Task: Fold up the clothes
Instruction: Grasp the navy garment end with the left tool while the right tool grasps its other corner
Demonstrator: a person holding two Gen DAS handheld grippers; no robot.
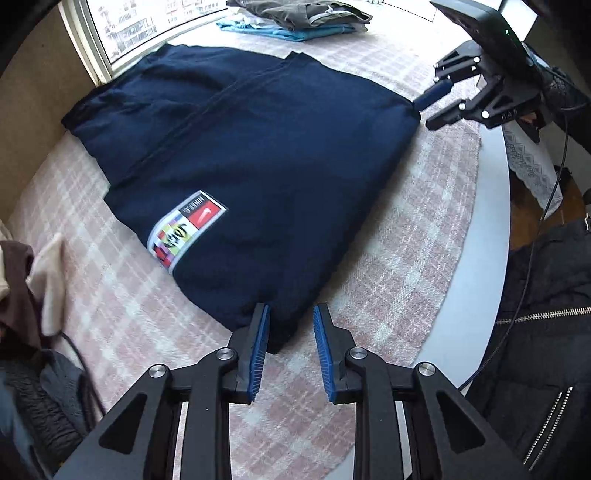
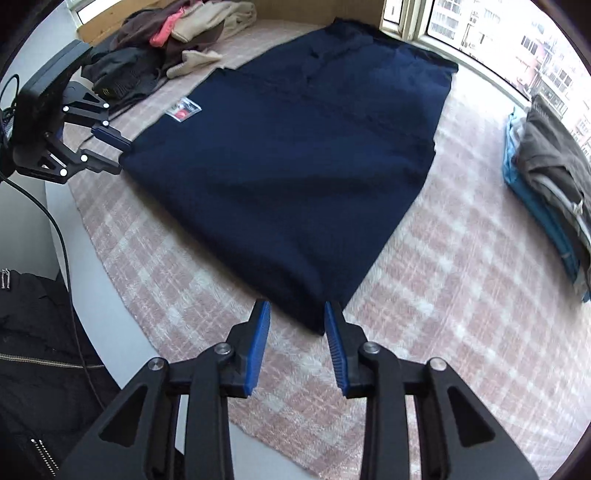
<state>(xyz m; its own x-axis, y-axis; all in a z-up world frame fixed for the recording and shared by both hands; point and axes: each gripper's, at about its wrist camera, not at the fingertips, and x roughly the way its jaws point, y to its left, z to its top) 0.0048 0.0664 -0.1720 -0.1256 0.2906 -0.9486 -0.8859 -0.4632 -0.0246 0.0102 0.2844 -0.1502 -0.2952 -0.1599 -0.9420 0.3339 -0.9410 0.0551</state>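
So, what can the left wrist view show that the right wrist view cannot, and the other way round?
Only the left wrist view shows the right gripper with its jaws open at the far corner of the navy garment.

Only the right wrist view shows the left gripper, jaws open at its corner, and the whole unfolded pile.

Both show the garment flat on the checked cloth, its coloured patch and the folded stack.
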